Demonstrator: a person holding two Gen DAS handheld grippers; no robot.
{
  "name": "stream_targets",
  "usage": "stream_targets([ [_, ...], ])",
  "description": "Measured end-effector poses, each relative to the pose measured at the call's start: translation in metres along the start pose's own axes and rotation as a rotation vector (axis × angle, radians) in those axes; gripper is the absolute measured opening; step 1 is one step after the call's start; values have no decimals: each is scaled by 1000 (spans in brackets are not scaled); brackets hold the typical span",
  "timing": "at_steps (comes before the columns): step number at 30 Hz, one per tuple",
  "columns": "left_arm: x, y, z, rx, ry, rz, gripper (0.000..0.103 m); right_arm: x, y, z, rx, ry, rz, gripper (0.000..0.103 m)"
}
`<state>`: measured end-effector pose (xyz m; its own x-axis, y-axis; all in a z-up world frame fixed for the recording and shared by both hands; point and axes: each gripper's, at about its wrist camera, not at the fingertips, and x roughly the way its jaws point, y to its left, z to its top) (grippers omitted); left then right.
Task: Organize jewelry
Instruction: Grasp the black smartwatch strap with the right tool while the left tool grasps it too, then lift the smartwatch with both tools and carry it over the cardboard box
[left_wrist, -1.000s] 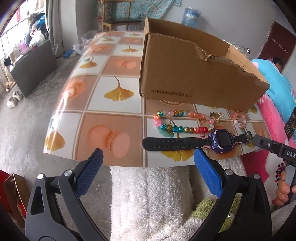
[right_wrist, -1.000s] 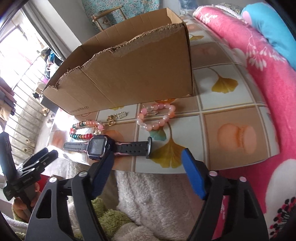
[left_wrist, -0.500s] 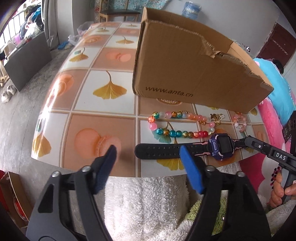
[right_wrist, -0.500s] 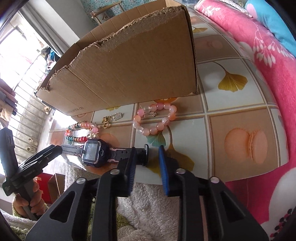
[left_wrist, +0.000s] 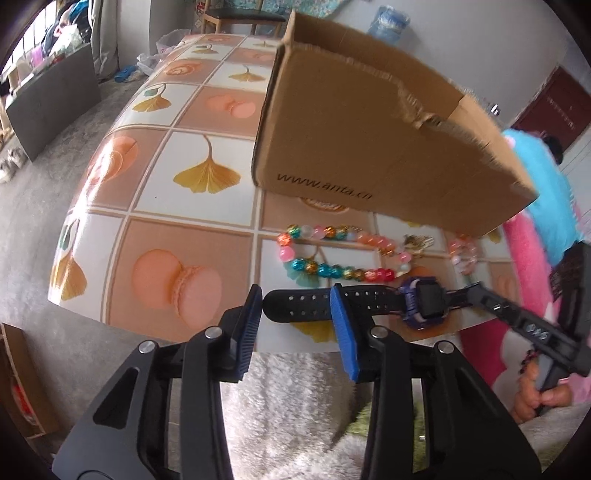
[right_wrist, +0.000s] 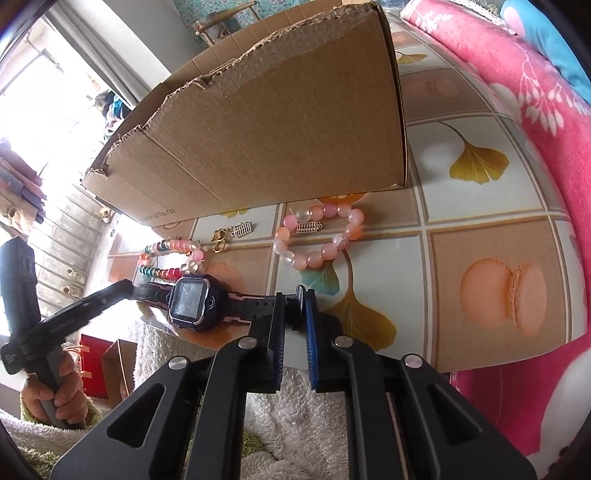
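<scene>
On the counter (left_wrist: 155, 206) edge I see my left tongs (left_wrist: 295, 325) spread around the free end of the watch (left_wrist: 424, 302) strap, not yet pinching it. The watch lies flat near the front edge, before the box (left_wrist: 369, 147) and the colourful beads (left_wrist: 332, 269). My right tongs (right_wrist: 294, 332) are pressed together, pinching the other strap end. The pink bracelet (right_wrist: 321, 236) lies behind them.

2 close wrist views, opposite ends, sharing watch (left_wrist: 424, 301)
</scene>
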<state>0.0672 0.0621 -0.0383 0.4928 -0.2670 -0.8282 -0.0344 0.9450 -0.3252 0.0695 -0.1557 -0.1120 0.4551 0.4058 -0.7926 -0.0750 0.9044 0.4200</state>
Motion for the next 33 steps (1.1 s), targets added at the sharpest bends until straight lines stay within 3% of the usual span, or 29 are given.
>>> stream_targets([
  [3,-13,9,0,-75,-41,-130,36,-1,-3,-1,1,-1,9,10],
  [9,-6,37,-9,-311,-23,-335,35,-3,-7,-1,-3,-1,20,10],
  [12,-4,42,-10,-359,-16,-389,35,-4,-7,0,-2,-2,23,10],
  [14,-5,37,-10,-343,-13,-383,36,-5,-7,-1,-1,-3,24,10],
  [18,-3,24,-4,-298,-10,-370,48,-5,-7,-1,0,-4,26,10],
  [21,-1,18,-1,-272,-8,-354,50,-5,-7,-1,0,-3,25,10],
  [25,5,4,4,-203,8,-261,50,-5,-7,-1,-1,-3,25,10],
  [33,7,-11,5,-68,10,-143,33,-5,-8,-1,3,-4,28,10],
])
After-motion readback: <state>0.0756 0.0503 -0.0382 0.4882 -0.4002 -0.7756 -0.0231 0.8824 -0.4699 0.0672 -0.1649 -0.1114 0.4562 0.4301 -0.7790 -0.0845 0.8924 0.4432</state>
